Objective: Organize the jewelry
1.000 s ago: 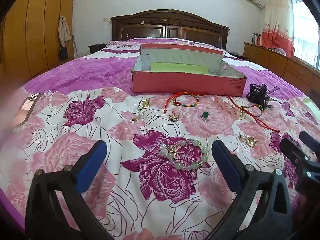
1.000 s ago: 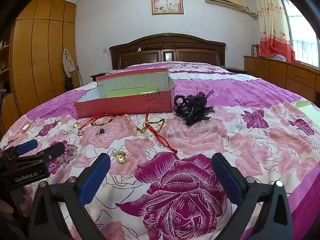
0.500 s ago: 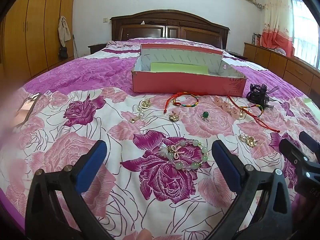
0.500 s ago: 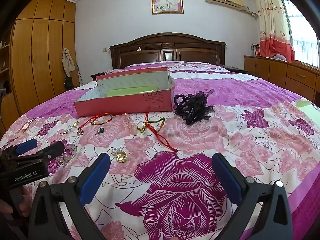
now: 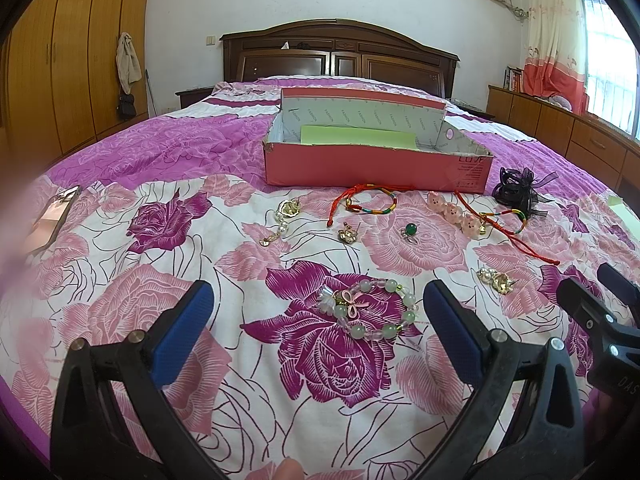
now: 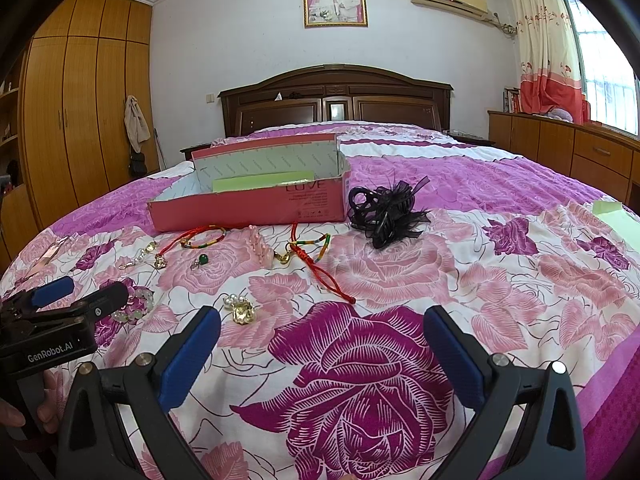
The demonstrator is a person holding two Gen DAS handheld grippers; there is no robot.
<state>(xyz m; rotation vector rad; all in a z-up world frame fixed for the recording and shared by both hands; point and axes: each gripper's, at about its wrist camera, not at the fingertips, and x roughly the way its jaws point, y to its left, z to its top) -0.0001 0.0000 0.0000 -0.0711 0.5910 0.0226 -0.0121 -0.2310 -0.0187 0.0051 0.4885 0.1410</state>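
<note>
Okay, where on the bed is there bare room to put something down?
Free: the bedspread right of the black hair clip, and the stretch left of the pearl earrings. Crowded: the strip before the pink box, out to the bead bracelet.

We hold our black left gripper with blue pads point(image 5: 316, 312) and matching right gripper point(image 6: 320, 340) wide apart, side by side.

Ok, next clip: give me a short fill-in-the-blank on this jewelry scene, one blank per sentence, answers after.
1. The pink box on the bed has its top ____.
2. The beaded bracelet lies just ahead of the ____ claw.
3. Both claws, including the right claw, are ____ and hold nothing.
4. The black hair clip lies ____ the box.

Answers: open; left; open; outside
</note>
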